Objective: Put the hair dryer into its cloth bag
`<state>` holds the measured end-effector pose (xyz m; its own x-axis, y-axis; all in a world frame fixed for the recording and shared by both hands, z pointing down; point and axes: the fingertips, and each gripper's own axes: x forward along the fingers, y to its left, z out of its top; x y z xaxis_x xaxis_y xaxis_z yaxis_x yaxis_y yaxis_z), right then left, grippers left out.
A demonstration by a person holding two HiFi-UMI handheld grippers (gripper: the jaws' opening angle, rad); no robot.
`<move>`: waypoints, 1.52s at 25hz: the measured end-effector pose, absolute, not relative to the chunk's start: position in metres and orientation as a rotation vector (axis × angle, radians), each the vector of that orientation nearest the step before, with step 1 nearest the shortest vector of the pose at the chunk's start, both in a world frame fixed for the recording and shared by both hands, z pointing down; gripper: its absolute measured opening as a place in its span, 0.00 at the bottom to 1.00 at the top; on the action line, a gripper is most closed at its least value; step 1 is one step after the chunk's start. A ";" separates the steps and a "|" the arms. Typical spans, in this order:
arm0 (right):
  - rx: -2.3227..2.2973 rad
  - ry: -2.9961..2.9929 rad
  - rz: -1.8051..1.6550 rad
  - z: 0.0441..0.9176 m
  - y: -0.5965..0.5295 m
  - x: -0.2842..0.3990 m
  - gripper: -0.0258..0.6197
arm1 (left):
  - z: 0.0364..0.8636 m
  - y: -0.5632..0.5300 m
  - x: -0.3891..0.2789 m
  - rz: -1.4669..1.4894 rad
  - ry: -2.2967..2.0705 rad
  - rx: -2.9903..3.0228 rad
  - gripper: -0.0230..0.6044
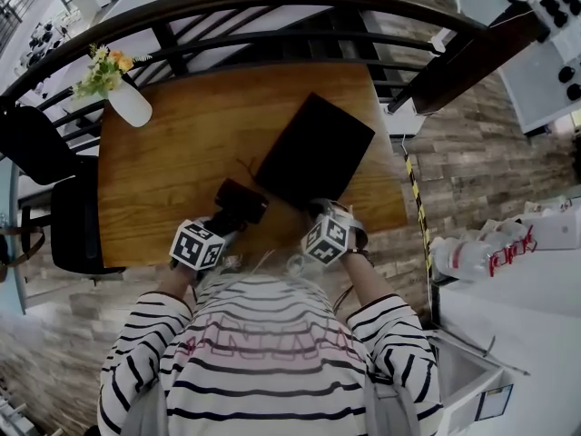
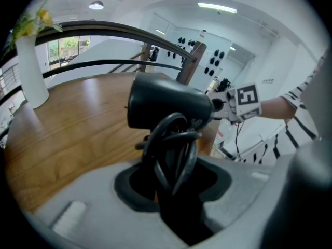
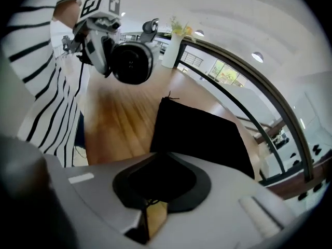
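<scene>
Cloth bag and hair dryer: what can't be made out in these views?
1. cloth bag mouth: head view shows only flat black; in the right gripper view the right gripper covers the near edge.
2. hair dryer handle: left gripper view, behind its coiled cord where the left gripper clamps.
3. flowers in the vase: head view, too small to name.

One hair dryer (image 1: 238, 203). One black cloth bag (image 1: 315, 150). One white vase (image 1: 130, 103) with one bunch of flowers (image 1: 102, 69). One wooden worktop (image 1: 177, 153). Two black chairs (image 1: 83, 225) (image 1: 32, 143). Two grippers: left gripper (image 1: 225, 218), right gripper (image 1: 318, 211). One person (image 1: 272, 352).
</scene>
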<state>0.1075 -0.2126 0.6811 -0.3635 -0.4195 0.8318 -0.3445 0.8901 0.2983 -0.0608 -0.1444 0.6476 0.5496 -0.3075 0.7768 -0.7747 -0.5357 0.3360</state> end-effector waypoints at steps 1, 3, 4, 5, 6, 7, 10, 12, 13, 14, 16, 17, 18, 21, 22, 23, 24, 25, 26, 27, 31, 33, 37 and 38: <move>0.584 -2.015 -0.031 0.677 -0.214 0.106 0.06 | 0.648 -0.144 -0.061 0.880 -0.860 2.099 0.27; 0.643 -2.093 0.120 0.670 -0.216 0.103 0.06 | 0.650 -0.145 -0.059 0.894 -0.841 2.101 0.27; 0.675 -2.138 0.216 0.666 -0.218 0.101 0.06 | 0.652 -0.145 -0.057 0.901 -0.828 2.102 0.27; 0.708 -2.184 0.318 0.662 -0.219 0.100 0.06 | 0.653 -0.144 -0.054 0.908 -0.811 2.103 0.27; 0.742 -2.230 0.414 0.658 -0.222 0.098 0.06 | 0.654 -0.144 -0.051 0.914 -0.791 2.104 0.27; 0.774 -2.268 0.494 0.653 -0.225 0.097 0.06 | 0.655 -0.143 -0.048 0.921 -0.768 2.105 0.27; 0.834 -2.321 0.623 0.640 -0.228 0.095 0.06 | 0.659 -0.141 -0.036 0.947 -0.692 2.113 0.27; 0.849 -2.346 0.656 0.633 -0.228 0.095 0.06 | 0.661 -0.139 -0.026 0.959 -0.634 2.116 0.27; 0.857 -2.360 0.674 0.629 -0.228 0.094 0.06 | 0.663 -0.138 -0.020 0.966 -0.603 2.115 0.27; 0.866 -2.373 0.693 0.626 -0.228 0.094 0.06 | 0.665 -0.136 -0.014 0.974 -0.571 2.113 0.27; 0.888 -2.395 0.722 0.620 -0.228 0.094 0.06 | 0.670 -0.134 -0.004 0.994 -0.510 2.108 0.27; 0.897 -2.406 0.733 0.617 -0.228 0.094 0.06 | 0.672 -0.134 0.000 1.006 -0.485 2.105 0.27; 0.904 -2.416 0.741 0.613 -0.227 0.094 0.06 | 0.674 -0.135 0.003 1.018 -0.466 2.101 0.27; 0.918 -2.437 0.748 0.605 -0.225 0.094 0.06 | 0.679 -0.139 0.012 1.056 -0.425 2.073 0.27; 0.923 -2.441 0.744 0.603 -0.224 0.096 0.06 | 0.681 -0.140 0.014 1.067 -0.413 2.063 0.27; 0.928 -2.444 0.741 0.601 -0.224 0.097 0.06 | 0.681 -0.142 0.017 1.075 -0.403 2.056 0.27; 0.933 -2.447 0.739 0.599 -0.223 0.099 0.06 | 0.682 -0.144 0.020 1.080 -0.395 2.053 0.27; 0.939 -2.448 0.738 0.598 -0.221 0.101 0.06 | 0.682 -0.146 0.023 1.082 -0.391 2.051 0.27; 0.945 -2.449 0.735 0.597 -0.220 0.102 0.06 | 0.681 -0.148 0.027 1.081 -0.389 2.049 0.27; 0.951 -2.449 0.731 0.596 -0.218 0.104 0.06 | 0.681 -0.150 0.030 1.078 -0.387 2.047 0.27; 0.973 -2.435 0.707 0.597 -0.214 0.109 0.06 | 0.679 -0.159 0.038 1.057 -0.385 2.034 0.27; 0.980 -2.426 0.702 0.599 -0.212 0.112 0.06 | 0.677 -0.162 0.040 1.042 -0.383 2.028 0.27; 0.991 -2.421 0.710 0.600 -0.210 0.117 0.06 | 0.677 -0.168 0.041 1.032 -0.397 2.016 0.27; 0.991 -2.424 0.711 0.599 -0.209 0.116 0.06 | 0.678 -0.170 0.041 1.025 -0.408 2.008 0.27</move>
<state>0.1162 -0.2088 0.5987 -0.6551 -0.5145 0.5533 -0.7318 0.6141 -0.2954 0.0410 -0.1695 0.6778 0.6151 0.0773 0.7846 -0.5951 -0.6072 0.5264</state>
